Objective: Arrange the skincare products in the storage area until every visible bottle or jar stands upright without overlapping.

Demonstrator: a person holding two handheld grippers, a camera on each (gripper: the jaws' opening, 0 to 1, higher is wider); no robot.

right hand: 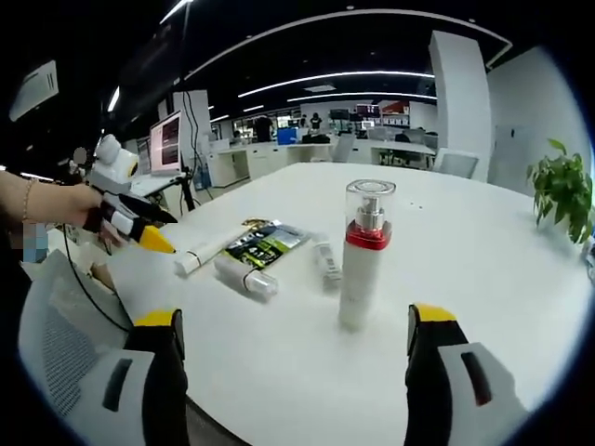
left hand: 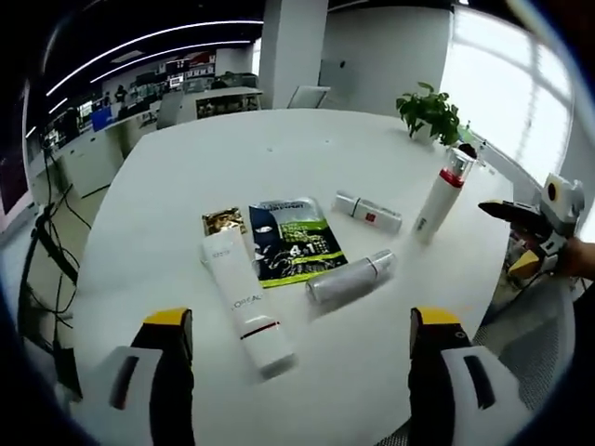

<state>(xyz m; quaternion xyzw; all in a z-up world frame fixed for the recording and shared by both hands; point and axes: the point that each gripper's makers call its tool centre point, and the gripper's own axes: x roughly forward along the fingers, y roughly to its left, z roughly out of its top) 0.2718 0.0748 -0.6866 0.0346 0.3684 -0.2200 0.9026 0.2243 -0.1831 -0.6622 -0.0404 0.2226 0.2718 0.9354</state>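
Observation:
A clear-capped pump bottle with a red band [left hand: 442, 193] [right hand: 364, 255] stands upright on the white table [left hand: 279, 149]. Three products lie on their sides: a long white tube [left hand: 244, 307] [right hand: 209, 251], a silver bottle [left hand: 350, 277] [right hand: 246, 276] and a small white tube [left hand: 368, 212] [right hand: 325, 260]. A green-and-black sachet [left hand: 293, 240] [right hand: 265, 243] and a small gold sachet [left hand: 223, 221] lie flat. My left gripper [left hand: 302, 321] [right hand: 153, 243] is open, just short of the long tube. My right gripper [right hand: 297, 321] [left hand: 521, 242] is open, near the standing bottle.
A potted plant [left hand: 429, 113] [right hand: 562, 195] stands at the table's edge beyond the bottle. A mesh chair [right hand: 65, 344] sits by the near table edge, under the hand holding the left gripper. Desks and monitors [right hand: 172, 144] fill the room behind.

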